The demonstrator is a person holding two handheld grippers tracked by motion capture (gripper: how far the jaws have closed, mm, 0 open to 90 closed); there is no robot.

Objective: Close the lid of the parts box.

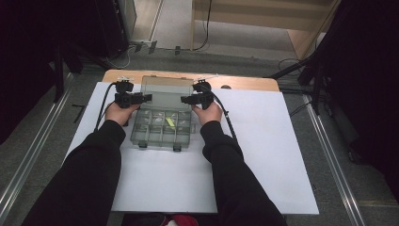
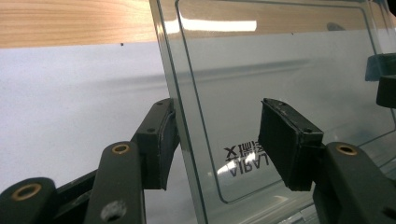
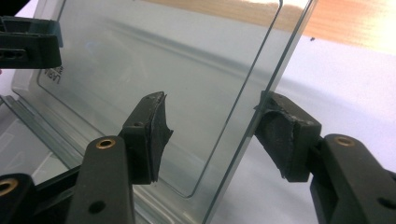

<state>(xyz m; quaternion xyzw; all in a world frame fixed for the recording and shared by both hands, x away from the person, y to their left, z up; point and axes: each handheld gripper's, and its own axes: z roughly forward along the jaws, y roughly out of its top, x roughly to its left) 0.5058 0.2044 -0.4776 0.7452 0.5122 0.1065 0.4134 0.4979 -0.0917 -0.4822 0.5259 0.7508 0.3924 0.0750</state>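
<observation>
1. Two grippers are straddling the raised lid [image 1: 167, 88] of a clear compartment box [image 1: 161, 128], which is sitting on the white sheet [image 1: 263, 155] near the far edge of the table [image 1: 244, 83], a little left of its middle.

2. At the lid's left edge, the left gripper [image 1: 147, 98] is standing part open, its jaws on either side of the clear panel. One pad [image 2: 161, 140] is lying against the lid's rim in the left gripper view, while the other [image 2: 285, 140] is standing off the face, so nothing is being clamped yet.

3. On the opposite edge, the right gripper [image 1: 184, 99] is likewise part open. Its outer pad [image 3: 285, 135] is touching the lid's edge and the inner pad [image 3: 152, 137] is waiting short of the plastic.

4. Inside the tray, a small yellow-green piece [image 1: 170, 122] is lying in one compartment (I can't make out what it is).

5. As I'm reading it, the lid is being taken hold of at both sides, probably for swinging it on its hinge.

6. Doing that well is asking for even pressure: both pairs of pads should be meeting the panel flat and at matching height, since thin clear plastic is likely to flex or slip under a lopsided pinch.

7. Both hands ought to be moving together, keeping the tray from sliding across the sheet.
</observation>
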